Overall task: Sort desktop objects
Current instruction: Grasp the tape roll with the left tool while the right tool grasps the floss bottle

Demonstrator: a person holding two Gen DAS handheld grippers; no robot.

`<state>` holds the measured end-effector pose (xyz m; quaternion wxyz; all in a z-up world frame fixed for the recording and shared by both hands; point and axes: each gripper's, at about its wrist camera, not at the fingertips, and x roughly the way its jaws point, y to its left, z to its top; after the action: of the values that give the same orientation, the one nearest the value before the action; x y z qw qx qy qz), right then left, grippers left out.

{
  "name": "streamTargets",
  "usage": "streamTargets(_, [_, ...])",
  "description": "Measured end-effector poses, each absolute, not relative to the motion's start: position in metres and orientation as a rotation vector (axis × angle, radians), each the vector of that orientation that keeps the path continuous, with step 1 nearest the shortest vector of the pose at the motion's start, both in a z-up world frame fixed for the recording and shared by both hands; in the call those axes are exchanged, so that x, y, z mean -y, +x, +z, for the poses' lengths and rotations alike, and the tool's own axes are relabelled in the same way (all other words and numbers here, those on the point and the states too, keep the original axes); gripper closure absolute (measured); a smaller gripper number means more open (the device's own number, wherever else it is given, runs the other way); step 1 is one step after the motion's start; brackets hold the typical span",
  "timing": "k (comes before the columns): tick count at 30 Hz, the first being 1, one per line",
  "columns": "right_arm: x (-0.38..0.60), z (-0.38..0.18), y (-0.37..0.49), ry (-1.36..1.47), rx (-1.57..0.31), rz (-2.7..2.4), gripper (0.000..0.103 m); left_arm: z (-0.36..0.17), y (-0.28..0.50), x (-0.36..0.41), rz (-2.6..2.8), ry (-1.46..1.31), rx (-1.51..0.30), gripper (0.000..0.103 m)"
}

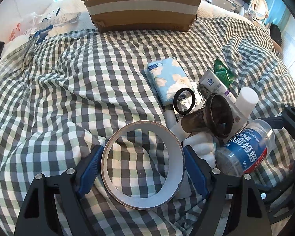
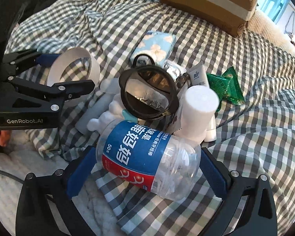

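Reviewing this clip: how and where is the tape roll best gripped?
Across its outer rim, from above. The tape roll stands tilted on the checked cloth, its hole facing the camera, so the curved outer wall sits between the left gripper's blue pads.

The left tool (image 1: 143,169) has its blue pads on both sides of the tape roll (image 1: 142,165), gripping it above the checked cloth (image 1: 68,98). Right of the roll lie a clear floss-pick jar (image 1: 247,149), a brown funnel-shaped piece (image 1: 210,116) and a tissue pack (image 1: 170,80); a cardboard box (image 1: 143,7) sits beyond
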<state>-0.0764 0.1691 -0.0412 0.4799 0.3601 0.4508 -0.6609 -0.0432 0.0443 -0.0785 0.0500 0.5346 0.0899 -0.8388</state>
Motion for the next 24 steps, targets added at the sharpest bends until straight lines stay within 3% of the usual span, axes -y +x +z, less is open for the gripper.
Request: streamTargets(24, [-0.166, -0.003, -0.094, 0.801, -0.953, -1.641, 0.002, -0.037, -0.041, -0.034, -2.560, 1.493, -0.243, 0.021])
